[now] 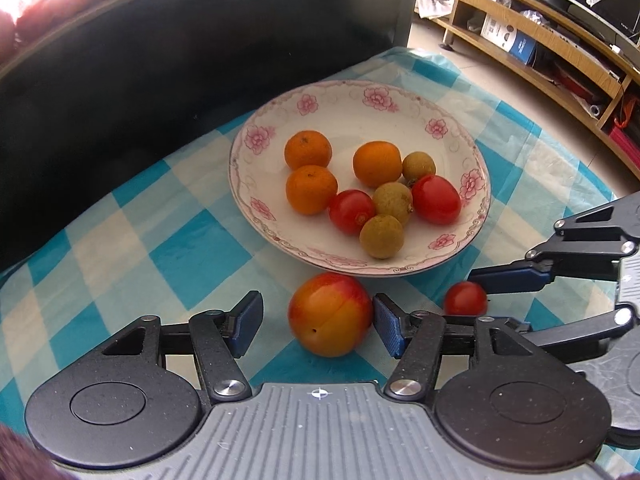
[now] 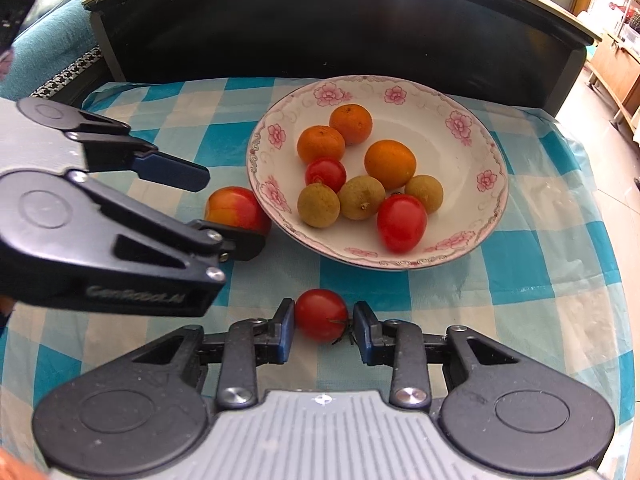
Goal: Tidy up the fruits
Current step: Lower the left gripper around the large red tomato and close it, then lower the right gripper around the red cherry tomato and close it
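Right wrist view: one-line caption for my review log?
Right gripper open around a cherry tomato on the checked cloth, just before the fruit plate.

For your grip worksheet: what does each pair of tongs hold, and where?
Nothing is gripped. Left tongs straddle the peach, right tongs the loose tomato, pads beside their sides.

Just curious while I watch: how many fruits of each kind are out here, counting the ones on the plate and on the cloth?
Small oranges: 3, all on the plate
Cherry tomatoes: 3, two on the plate, one on the cloth between the right gripper fingers
Brownish longans: 3, all on the plate
Red-yellow plum: 1, on the cloth at the left gripper
Total: 10
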A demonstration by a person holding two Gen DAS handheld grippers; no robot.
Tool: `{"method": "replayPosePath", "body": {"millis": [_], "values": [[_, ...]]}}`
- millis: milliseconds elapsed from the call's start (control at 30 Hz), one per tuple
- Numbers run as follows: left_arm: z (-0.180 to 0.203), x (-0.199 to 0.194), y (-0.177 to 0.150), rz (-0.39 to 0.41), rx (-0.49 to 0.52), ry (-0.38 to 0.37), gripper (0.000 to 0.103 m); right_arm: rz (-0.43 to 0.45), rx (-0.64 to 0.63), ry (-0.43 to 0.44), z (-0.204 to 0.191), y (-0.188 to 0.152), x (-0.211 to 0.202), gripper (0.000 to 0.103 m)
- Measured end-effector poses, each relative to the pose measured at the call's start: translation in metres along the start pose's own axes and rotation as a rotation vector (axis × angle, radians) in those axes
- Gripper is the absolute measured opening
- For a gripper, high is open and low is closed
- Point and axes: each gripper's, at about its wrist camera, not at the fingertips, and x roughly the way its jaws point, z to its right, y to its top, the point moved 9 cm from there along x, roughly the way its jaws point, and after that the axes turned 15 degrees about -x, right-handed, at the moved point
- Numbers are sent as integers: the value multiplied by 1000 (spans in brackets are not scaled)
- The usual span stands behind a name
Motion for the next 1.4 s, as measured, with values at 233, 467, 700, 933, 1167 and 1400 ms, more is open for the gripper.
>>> {"method": "replayPosePath", "body": {"millis": [233, 467, 700, 933, 1167, 1400], "values": [[4, 5, -1, -11, 3, -3, 52, 1, 18, 0, 6, -4, -2, 35], [5, 2, -5, -16, 10, 4, 52, -5, 24, -2, 9, -8, -4, 35], [4, -13, -24, -43, 34, 0, 51, -10, 14, -4, 8, -12, -7, 35], [9, -27, -48, -74, 73, 3, 51, -29, -17, -10, 3, -24, -17, 35], [14, -32, -64, -89, 102, 0, 52, -36, -42, -10, -7, -33, -30, 34], [12, -28, -67, -92, 116, 3, 54, -74, -61, -5, -17, -46, -26, 34]]}}
